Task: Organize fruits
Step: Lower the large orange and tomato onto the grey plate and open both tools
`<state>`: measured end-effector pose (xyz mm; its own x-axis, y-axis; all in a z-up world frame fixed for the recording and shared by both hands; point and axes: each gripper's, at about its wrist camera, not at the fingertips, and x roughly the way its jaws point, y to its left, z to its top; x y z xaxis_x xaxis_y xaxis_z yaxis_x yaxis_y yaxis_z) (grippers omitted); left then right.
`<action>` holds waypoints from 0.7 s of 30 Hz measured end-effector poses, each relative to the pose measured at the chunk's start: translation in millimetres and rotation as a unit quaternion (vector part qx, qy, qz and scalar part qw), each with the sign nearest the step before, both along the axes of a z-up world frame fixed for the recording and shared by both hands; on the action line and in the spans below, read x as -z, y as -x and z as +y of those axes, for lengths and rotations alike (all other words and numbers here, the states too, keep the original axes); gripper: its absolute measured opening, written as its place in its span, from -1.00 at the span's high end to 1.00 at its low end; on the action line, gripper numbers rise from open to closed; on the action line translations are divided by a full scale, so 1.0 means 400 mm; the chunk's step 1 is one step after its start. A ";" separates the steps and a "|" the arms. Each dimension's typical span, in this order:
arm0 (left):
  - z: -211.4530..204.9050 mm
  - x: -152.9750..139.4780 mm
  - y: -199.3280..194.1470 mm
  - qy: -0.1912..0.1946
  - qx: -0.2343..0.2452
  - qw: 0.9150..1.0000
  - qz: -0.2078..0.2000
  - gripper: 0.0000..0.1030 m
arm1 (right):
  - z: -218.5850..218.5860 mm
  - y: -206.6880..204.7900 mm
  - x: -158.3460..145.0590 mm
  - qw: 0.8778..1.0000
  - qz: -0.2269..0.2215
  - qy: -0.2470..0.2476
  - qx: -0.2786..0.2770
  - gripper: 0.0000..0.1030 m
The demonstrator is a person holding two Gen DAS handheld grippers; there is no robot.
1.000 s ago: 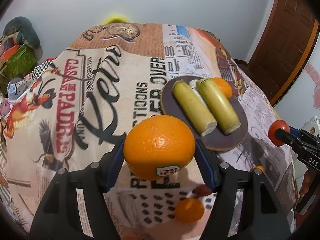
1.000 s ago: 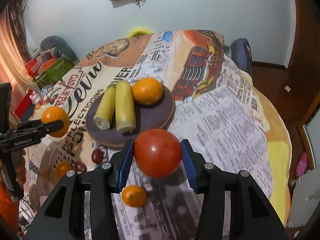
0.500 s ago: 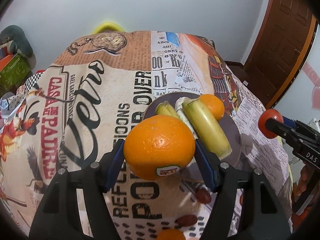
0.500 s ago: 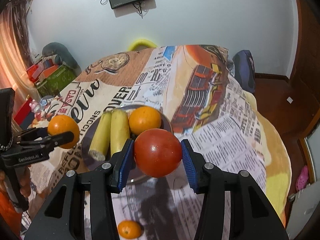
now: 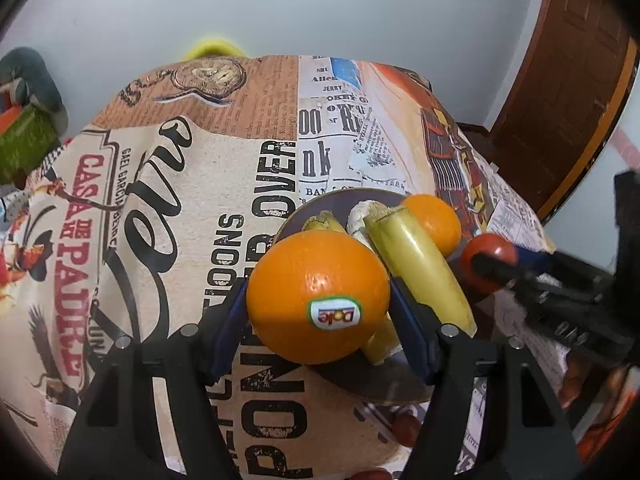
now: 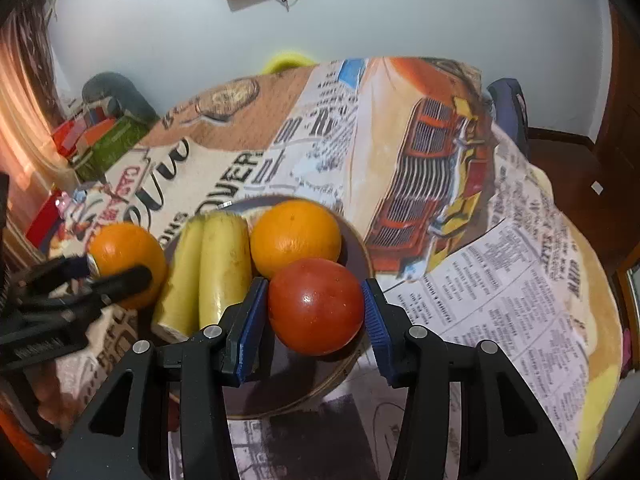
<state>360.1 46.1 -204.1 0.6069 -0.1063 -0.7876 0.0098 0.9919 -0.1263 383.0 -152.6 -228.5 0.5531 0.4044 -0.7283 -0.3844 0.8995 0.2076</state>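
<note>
The stickered orange (image 5: pixel 318 296) sits clamped between the blue pads of the left gripper (image 5: pixel 318 308), held above the near edge of the dark plate (image 6: pixel 356 248). The tomato (image 6: pixel 316 306) is pinched in the right gripper (image 6: pixel 316 312), over the plate's near right part. On the plate lie two yellow-green pieces (image 6: pixel 222 264) side by side and a second orange (image 6: pixel 295 237) touching them. All stands on a printed tablecloth (image 5: pixel 160 200)

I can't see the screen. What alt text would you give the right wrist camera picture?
A handheld tool grips a red tomato between blue pads, just above a dark plate holding an orange and two yellow bananas. At left, a second tool holds another orange over a newspaper-print tablecloth.
</note>
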 end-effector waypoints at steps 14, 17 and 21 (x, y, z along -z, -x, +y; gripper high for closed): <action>-0.012 0.031 -0.005 -0.041 -0.002 0.999 0.001 -0.34 | 0.016 -0.009 0.027 1.000 0.009 0.020 -0.011 0.11; -0.015 0.028 0.001 -0.043 0.005 0.999 0.004 -0.39 | 0.016 -0.006 0.022 1.000 0.007 0.021 -0.010 0.01; -0.014 0.018 0.012 -0.035 0.007 0.999 0.006 -0.43 | 0.014 0.003 0.005 1.000 -0.006 0.025 -0.004 -0.10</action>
